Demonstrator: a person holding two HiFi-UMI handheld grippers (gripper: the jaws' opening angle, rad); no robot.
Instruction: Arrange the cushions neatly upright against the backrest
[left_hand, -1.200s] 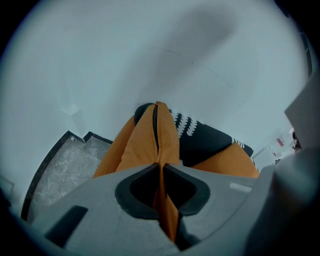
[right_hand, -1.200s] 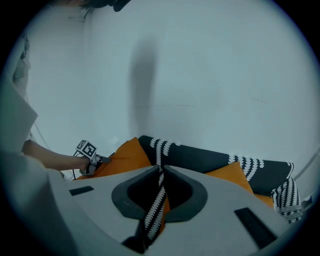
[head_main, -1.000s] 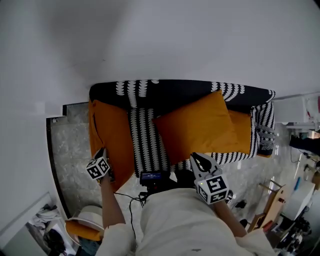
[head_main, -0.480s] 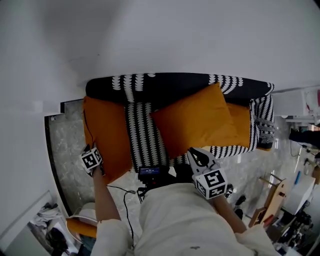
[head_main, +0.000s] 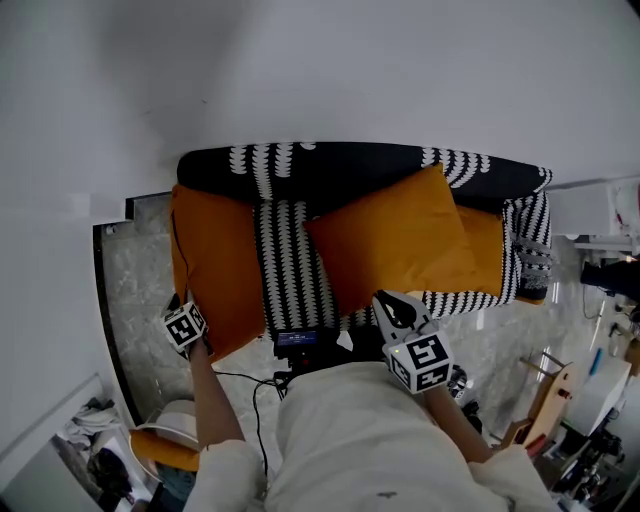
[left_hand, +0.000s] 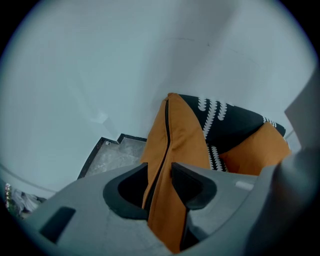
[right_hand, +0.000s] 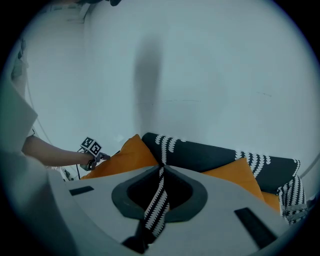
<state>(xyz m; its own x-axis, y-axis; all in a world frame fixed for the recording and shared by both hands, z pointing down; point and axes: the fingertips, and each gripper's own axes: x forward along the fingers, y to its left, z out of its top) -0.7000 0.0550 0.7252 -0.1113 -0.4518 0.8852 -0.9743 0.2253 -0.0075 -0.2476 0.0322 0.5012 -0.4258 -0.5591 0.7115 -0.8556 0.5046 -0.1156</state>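
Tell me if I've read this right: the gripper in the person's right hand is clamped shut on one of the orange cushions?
Only the material is wrong. The right gripper is clamped shut, but on a strip of black-and-white patterned fabric. The right gripper view shows it, and nothing orange sits between those jaws.

The person's torso (head_main: 370, 440) hides the sofa's (head_main: 350, 180) near edge. Whether the patterned fabric (right_hand: 156, 205) pinched by the right gripper (right_hand: 161, 168) is cushion or cover is unclear.
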